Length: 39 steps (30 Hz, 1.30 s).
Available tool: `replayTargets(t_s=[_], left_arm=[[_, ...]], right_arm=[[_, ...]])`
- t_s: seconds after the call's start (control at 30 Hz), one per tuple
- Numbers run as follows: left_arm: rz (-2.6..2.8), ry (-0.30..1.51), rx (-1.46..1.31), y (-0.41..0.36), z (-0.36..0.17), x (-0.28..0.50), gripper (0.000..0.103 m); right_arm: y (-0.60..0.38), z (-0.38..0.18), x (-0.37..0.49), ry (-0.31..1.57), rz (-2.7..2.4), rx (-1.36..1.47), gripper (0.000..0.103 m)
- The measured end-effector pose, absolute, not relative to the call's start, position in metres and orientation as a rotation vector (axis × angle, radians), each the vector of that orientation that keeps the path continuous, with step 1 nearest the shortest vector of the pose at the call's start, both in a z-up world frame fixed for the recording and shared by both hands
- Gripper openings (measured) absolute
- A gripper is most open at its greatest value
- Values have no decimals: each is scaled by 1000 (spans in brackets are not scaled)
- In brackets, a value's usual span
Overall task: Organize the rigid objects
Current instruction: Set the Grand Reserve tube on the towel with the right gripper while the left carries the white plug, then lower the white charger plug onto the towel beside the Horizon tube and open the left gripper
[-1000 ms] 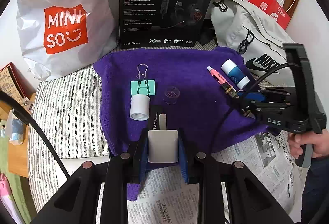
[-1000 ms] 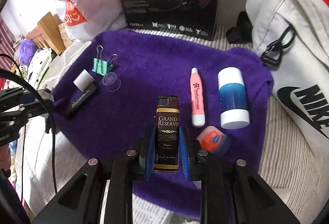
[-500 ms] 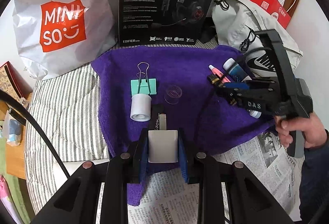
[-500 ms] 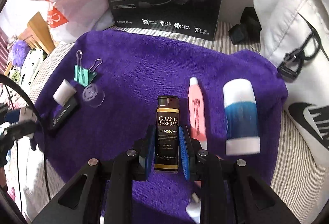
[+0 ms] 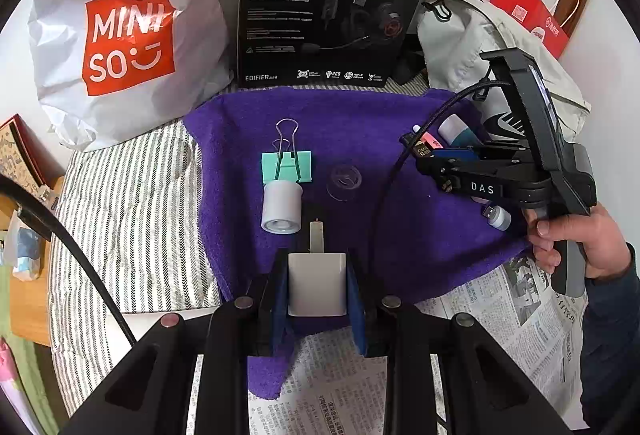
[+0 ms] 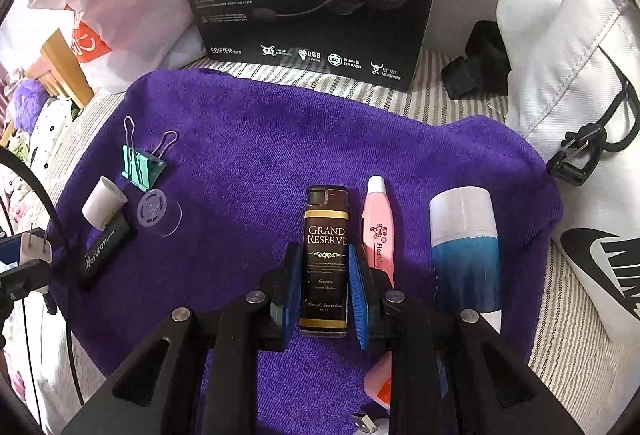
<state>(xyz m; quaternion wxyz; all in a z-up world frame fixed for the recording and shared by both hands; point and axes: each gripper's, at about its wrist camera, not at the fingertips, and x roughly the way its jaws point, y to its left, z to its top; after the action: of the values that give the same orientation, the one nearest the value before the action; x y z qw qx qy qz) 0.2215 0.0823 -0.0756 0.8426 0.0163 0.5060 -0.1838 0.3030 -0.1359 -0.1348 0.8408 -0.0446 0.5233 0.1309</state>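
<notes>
Gripping a white square plug adapter (image 5: 317, 283) at lower centre, left gripper (image 5: 317, 285); right gripper (image 6: 325, 289) clamping a dark brown rectangular lighter (image 6: 325, 259), purple terry towel (image 6: 256, 155) beneath

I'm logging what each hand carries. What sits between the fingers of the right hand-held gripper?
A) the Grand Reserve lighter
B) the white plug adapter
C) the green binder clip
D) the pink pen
A: the right hand-held gripper is shut on the Grand Reserve lighter, with its blue pads on both sides.

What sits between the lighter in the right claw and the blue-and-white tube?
The pink pen lies between the lighter and the blue-and-white tube, on the purple towel, in the right wrist view.
</notes>
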Motion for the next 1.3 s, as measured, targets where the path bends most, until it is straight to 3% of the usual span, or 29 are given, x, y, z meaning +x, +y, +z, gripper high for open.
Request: replayTargets(t_s=[0.3, 0.77, 1.3], left_arm=[[-375, 1072, 28, 84, -75, 218, 25], [-402, 1080, 8, 72, -74, 211, 25], [-442, 1140, 75, 31, -104, 242, 25]], right_arm=[[-144, -133, 291, 1109, 279, -48, 30], [-173, -99, 233, 1057, 282, -3, 30], [-204, -100, 192, 1059, 261, 10, 31]])
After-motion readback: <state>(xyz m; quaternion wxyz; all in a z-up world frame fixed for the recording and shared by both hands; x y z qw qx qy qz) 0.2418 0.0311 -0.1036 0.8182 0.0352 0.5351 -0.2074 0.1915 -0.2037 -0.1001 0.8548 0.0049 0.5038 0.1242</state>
